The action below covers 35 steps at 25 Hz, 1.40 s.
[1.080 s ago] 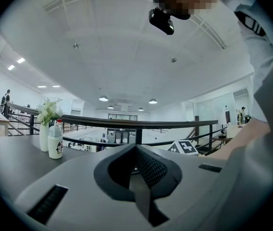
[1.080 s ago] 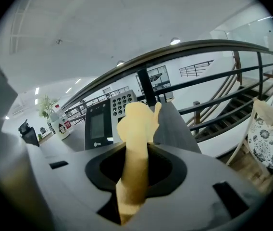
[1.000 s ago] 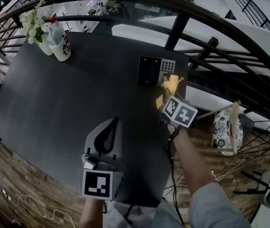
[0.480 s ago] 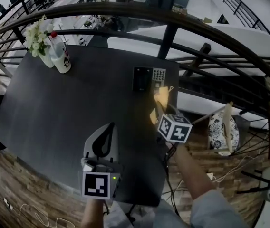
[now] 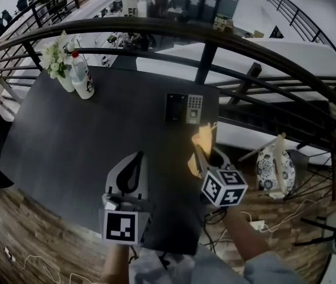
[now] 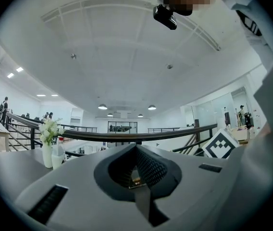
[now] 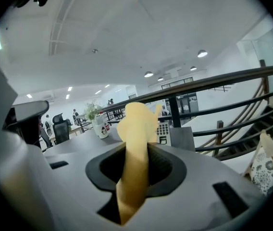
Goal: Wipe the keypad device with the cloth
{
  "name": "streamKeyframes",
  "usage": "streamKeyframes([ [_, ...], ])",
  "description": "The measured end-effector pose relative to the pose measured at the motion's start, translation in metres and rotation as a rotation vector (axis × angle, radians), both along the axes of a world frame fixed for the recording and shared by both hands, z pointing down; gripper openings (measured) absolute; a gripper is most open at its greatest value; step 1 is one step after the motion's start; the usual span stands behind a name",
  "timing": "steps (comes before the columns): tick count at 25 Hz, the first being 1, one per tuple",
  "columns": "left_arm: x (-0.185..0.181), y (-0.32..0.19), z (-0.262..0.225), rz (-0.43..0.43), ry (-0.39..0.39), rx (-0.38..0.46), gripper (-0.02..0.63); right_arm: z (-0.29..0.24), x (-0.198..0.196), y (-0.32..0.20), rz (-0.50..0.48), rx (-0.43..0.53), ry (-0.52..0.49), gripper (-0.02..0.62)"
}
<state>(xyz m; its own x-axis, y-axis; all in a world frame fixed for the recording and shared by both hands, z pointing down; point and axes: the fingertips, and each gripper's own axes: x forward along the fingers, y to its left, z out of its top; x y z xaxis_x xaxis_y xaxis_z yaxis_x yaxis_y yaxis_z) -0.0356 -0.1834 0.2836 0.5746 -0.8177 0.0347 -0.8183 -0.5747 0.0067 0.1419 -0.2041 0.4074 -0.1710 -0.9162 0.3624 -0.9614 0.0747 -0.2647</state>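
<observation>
**Head view, with the two gripper views.** The keypad device point(image 5: 184, 108) lay flat on the dark table point(image 5: 85, 141), near its far right corner, at about 12 o'clock in the head view. The right gripper point(image 5: 205, 152) pointed toward it from about 5 o'clock. Its jaws were closed on a yellow cloth point(image 5: 203, 139), and in the right gripper view the cloth point(image 7: 136, 124) stood up between the jaws as a bunched strip, with the keypad device point(image 7: 162, 131) just behind it. The cloth's free end hung near the device's near edge and appeared not to touch it.

The left gripper point(image 5: 137, 158) rested at about 7 o'clock over the table's near edge, well apart from the device. Its jaws were together with nothing between them, as the left gripper view point(image 6: 139, 174) confirmed. A vase of flowers point(image 5: 61, 78) and a bottle point(image 5: 84, 78) stood at about 10 o'clock, clear of the work.

**Progress, as judged.** The cloth was in hand and brought up to the device. No wiping contact was visible, so the strokes across the keypad and screen apparently remained to be made.
</observation>
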Motion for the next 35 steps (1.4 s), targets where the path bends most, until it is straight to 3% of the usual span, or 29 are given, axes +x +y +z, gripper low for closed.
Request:
streamKeyframes([
  [7, 0.001, 0.009, -0.022, 0.011, -0.012, 0.027, 0.006, -0.047, -0.014, 0.032, -0.068, 0.094, 0.119, 0.104],
  [19, 0.004, 0.025, -0.040, 0.031, 0.023, 0.034, 0.008, -0.087, -0.024, 0.059, -0.055, 0.166, 0.174, 0.104],
  [27, 0.006, 0.033, -0.045, 0.047, 0.018, 0.042, 0.006, -0.102, -0.030, 0.066, -0.056, 0.200, 0.192, 0.103],
  [35, 0.005, 0.039, -0.050, 0.051, 0.012, 0.051, 0.008, -0.103, -0.025, 0.066, -0.037, 0.189, 0.145, 0.102],
])
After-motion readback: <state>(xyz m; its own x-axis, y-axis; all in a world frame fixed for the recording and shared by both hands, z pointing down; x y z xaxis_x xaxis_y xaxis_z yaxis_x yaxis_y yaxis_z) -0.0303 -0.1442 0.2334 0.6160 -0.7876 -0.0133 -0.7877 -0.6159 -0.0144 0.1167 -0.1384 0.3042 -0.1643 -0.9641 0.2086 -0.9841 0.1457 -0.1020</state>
